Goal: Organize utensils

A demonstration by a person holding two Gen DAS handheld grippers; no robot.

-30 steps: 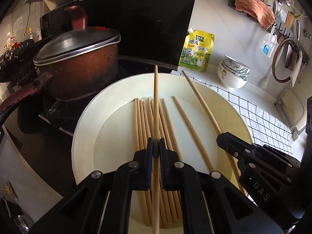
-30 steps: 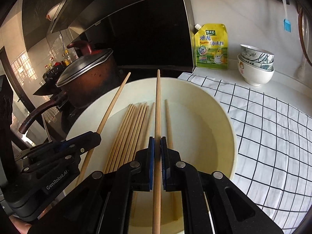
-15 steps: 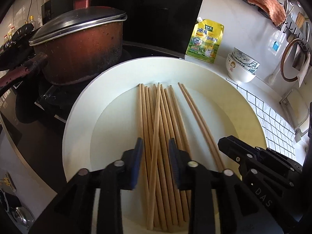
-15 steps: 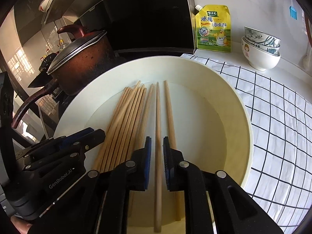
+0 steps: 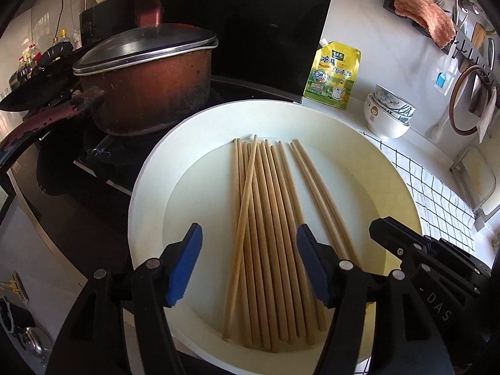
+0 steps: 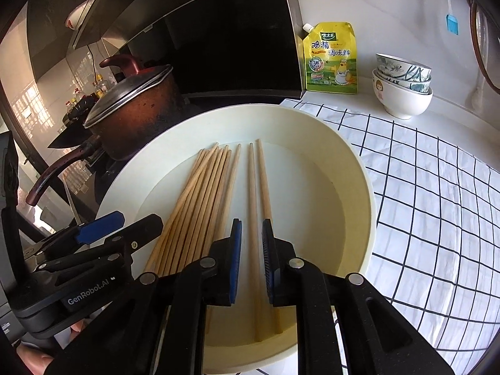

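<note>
Chopsticks (image 5: 265,218) lie loose in a wide cream basin (image 5: 150,187) that sits partly on the stove and partly on the tabletop. At the far left edge, a worn reddish pot (image 5: 147,93) with a steel lid stands on the dark stove (image 5: 62,162), just beside the basin's rim. The left gripper (image 5: 248,265) hovers above the near ends of the main bundle, its blue-padded jaws spread wide and holding nothing; one stick (image 5: 243,218) lies slantwise across the others. To the right of the bundle, a separate pair of chopsticks (image 6: 257,193) lies side by side, slightly apart from the rest. The right gripper (image 6: 251,259) is over that pair, its jaws narrowly parted on either side of one stick, not pressing it. Further right, a black-and-white checked cloth (image 6: 422,203) covers the tabletop under the basin's right side. Toward the tabletop's back edge stand a yellow seasoning pouch (image 6: 331,56) and, right of it, stacked bowls (image 6: 403,87).
</note>
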